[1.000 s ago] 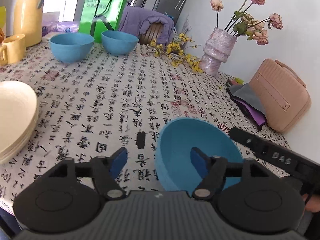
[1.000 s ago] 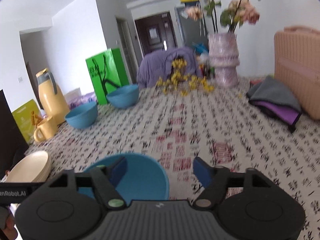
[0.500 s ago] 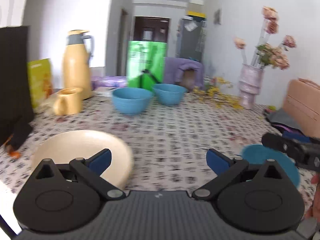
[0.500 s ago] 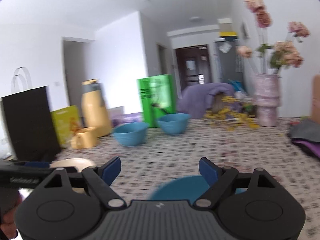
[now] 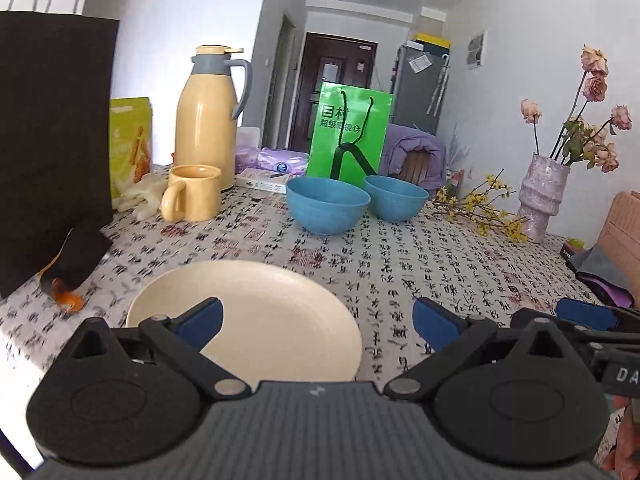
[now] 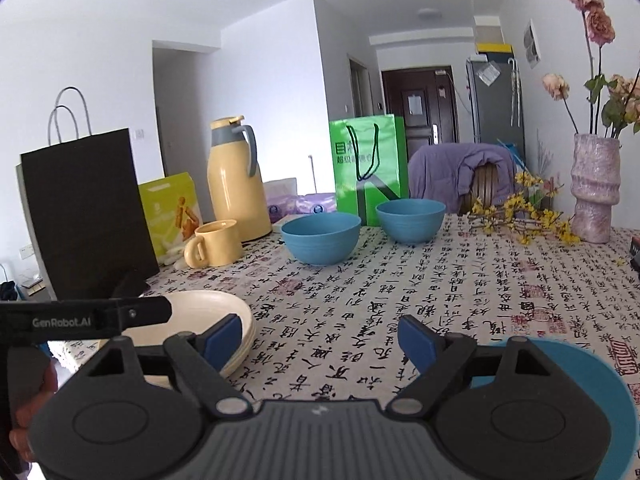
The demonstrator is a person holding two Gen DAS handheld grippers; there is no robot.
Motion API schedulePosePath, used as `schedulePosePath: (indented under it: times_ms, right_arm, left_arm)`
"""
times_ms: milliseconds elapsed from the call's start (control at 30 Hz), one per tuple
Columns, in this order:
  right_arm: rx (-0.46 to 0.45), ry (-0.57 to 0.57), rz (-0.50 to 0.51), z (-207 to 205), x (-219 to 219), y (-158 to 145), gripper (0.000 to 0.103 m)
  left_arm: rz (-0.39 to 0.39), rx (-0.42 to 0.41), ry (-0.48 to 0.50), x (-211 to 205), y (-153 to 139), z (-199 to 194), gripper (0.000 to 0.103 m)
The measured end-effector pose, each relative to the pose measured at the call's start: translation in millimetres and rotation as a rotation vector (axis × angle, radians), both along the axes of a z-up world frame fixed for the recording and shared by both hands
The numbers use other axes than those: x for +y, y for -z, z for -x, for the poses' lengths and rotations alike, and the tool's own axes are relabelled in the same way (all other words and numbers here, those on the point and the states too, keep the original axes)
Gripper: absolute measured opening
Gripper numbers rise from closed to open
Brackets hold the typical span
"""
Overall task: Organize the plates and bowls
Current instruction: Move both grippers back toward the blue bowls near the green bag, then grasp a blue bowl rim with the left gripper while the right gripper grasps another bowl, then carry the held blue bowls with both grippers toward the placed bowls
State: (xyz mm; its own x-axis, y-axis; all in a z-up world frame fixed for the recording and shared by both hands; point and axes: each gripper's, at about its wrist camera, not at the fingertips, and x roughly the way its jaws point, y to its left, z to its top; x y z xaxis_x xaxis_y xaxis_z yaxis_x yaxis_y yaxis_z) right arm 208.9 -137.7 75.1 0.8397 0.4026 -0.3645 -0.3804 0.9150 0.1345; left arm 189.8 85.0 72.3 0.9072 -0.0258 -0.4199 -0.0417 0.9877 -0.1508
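Note:
A stack of cream plates (image 5: 256, 316) lies near the table's front left, also in the right wrist view (image 6: 208, 312). My left gripper (image 5: 318, 324) is open and empty just above its near edge. Two blue bowls (image 5: 327, 204) (image 5: 396, 197) stand at the back, also in the right wrist view (image 6: 321, 237) (image 6: 410, 219). A third blue bowl (image 6: 600, 396) sits at the front right, beneath my right gripper (image 6: 320, 338), which is open and empty.
A yellow mug (image 5: 192, 192), yellow thermos (image 5: 208, 116), black paper bag (image 5: 48, 140) and green bag (image 5: 350, 132) stand at the back left. A pink vase with roses (image 5: 542, 196), yellow flower sprigs (image 5: 480, 208) and a pink case (image 5: 624, 236) stand at the right.
Both grippers have swung left and tilted up away from the front blue bowl. The left gripper now faces the cream plates. Both jaws have opened wider.

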Motion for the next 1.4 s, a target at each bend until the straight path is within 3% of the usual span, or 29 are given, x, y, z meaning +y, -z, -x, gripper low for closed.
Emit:
schedulePosePath:
  times_ms: [100, 233, 433, 567, 667, 833, 900, 967, 1100, 1200, 1233, 1267, 1300, 1333, 1400]
  right_arm:
    - [0.057, 0.009, -0.028, -25, 2, -7, 0.084]
    - [0.164, -0.017, -0.136, -68, 3, -22, 0.084]
    - [0.293, -0.076, -0.241, -138, 15, -47, 0.084]
    - [0.428, -0.095, -0.323, -193, 26, -53, 0.084]
    - [0.503, -0.079, -0.348, -232, 35, -51, 0.084]
    - [0.55, -0.005, -0.318, -305, 47, -36, 0.083]
    - [0.582, 0.036, -0.32, -333, 49, -25, 0.079]
    - [0.615, 0.058, -0.316, -362, 52, -13, 0.075]
    - [0.668, 0.083, -0.316, -406, 58, 12, 0.065]
    - [0.682, 0.092, -0.317, -425, 59, 29, 0.048]
    - [0.695, 0.085, -0.321, -430, 59, 33, 0.037]
    - [0.71, 0.077, -0.33, -434, 58, 37, 0.025]
    - [0.723, 0.073, -0.331, -437, 57, 42, 0.021]
    - [0.726, 0.073, -0.326, -440, 57, 44, 0.018]
    - [0.714, 0.067, -0.325, -441, 58, 46, 0.018]
  left_arm:
    - [-0.003, -0.01, 0.018, 8, -8, -19, 0.103]
    - [0.006, 0.015, 0.062, 21, -24, -54, 0.103]
    - [0.048, 0.072, 0.101, 43, -43, -124, 0.103]
    - [0.056, 0.103, 0.12, 54, -50, -174, 0.103]
    - [0.057, 0.14, 0.102, 62, -50, -215, 0.103]
    - [0.061, 0.19, 0.123, 69, -40, -285, 0.102]
    - [0.095, 0.241, 0.104, 74, -32, -317, 0.097]
    - [0.141, 0.302, 0.088, 80, -21, -348, 0.083]
    - [0.214, 0.396, 0.007, 94, 2, -391, 0.075]
    - [0.283, 0.441, -0.009, 104, 17, -406, 0.052]
    - [0.295, 0.453, -0.007, 106, 21, -409, 0.039]
    - [0.303, 0.468, 0.002, 107, 25, -411, 0.032]
    - [0.319, 0.478, 0.011, 108, 28, -414, 0.029]
    - [0.334, 0.489, 0.026, 109, 32, -416, 0.017]
    - [0.345, 0.504, 0.036, 110, 35, -418, 0.013]
